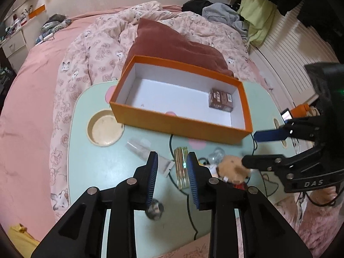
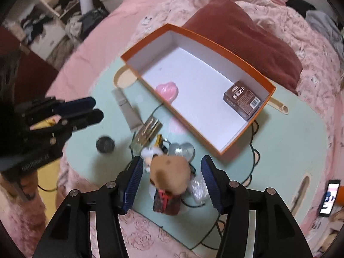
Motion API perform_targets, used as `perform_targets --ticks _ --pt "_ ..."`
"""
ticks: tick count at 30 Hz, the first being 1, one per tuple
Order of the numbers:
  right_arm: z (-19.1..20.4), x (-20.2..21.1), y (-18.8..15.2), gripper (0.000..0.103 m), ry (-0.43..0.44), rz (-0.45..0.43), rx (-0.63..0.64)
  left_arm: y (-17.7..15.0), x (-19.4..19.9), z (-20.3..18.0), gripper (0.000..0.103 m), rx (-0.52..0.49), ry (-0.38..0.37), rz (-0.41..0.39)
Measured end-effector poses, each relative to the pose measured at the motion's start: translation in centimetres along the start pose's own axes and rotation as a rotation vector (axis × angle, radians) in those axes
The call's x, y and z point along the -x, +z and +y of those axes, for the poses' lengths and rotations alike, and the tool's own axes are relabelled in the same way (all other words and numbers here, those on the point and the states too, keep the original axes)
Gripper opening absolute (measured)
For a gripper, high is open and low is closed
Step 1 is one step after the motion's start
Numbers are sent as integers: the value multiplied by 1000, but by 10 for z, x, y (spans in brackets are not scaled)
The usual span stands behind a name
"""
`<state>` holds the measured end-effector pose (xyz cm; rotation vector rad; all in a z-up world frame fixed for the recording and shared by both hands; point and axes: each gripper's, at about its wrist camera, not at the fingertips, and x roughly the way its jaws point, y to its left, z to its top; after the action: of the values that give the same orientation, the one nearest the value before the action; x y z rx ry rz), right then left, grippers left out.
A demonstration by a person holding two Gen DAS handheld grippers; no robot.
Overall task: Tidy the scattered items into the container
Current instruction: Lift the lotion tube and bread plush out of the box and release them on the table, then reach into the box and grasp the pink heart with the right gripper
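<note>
An orange box with a white inside stands on the mint lap table. A brown card pack lies inside it. My left gripper is open above a clear bottle with gold content. My right gripper is open around a tan plush toy, fingers apart from it. A grey tube, a small round dark tin and a clear heart-shaped piece lie nearby.
A dark cable loops across the table. A round cup recess sits at the table's left. A phone lies at the right. The table stands on a pink bed with a floral quilt and a maroon pillow.
</note>
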<state>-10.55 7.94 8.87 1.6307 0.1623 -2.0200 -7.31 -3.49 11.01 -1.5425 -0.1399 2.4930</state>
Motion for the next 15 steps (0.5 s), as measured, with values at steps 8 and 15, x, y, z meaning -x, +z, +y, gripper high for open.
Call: perform_targets --ticks 8,15 --pt "-45 -15 14 55 31 20 -148 33 -17 4 29 40 53 -54" --pt "-76 5 17 55 17 -28 -231 57 -46 10 29 71 34 -63"
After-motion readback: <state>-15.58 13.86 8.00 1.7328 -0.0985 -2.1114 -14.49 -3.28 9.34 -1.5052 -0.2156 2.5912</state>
